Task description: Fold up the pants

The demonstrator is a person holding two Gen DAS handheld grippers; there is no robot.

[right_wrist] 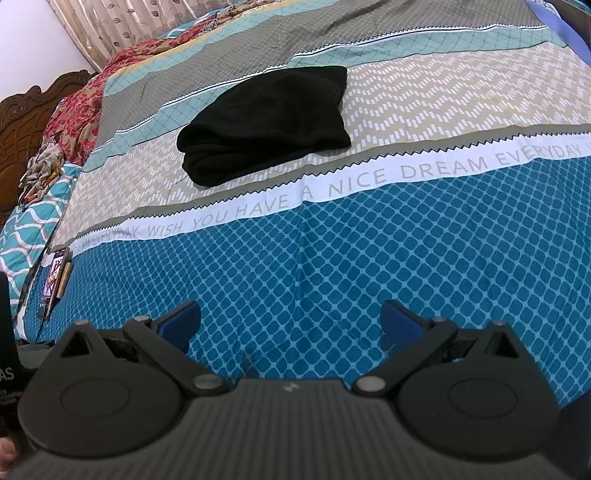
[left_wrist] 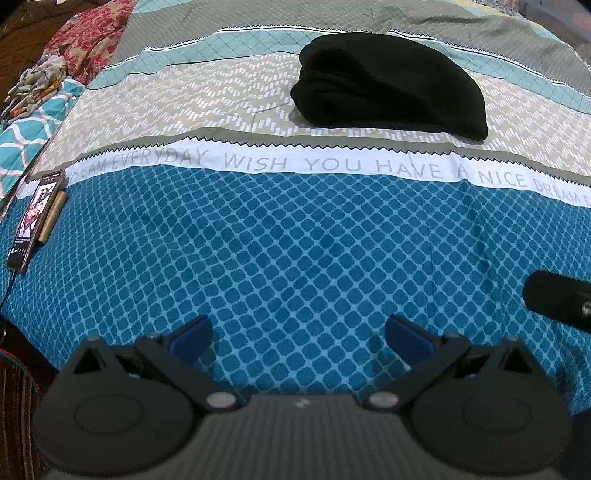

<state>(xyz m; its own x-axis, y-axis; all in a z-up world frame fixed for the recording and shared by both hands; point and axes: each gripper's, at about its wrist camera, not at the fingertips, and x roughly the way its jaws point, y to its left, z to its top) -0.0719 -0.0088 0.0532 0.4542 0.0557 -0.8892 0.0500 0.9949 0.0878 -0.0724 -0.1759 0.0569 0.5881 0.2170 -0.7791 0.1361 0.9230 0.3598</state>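
The black pants (left_wrist: 388, 85) lie folded into a compact bundle on the beige zigzag band of the bedspread, also in the right wrist view (right_wrist: 266, 122). My left gripper (left_wrist: 299, 334) is open and empty, held low over the blue diamond band, well short of the pants. My right gripper (right_wrist: 291, 319) is open and empty too, over the same blue band, with the pants ahead and to its left. Part of the right gripper's black body (left_wrist: 557, 299) shows at the right edge of the left wrist view.
A phone (left_wrist: 35, 218) with a lit screen lies at the bed's left edge, also in the right wrist view (right_wrist: 53, 282). Red floral and patterned cloths (left_wrist: 88, 40) are piled at the far left by the carved wooden headboard (right_wrist: 26, 122). A curtain (right_wrist: 129, 26) hangs behind.
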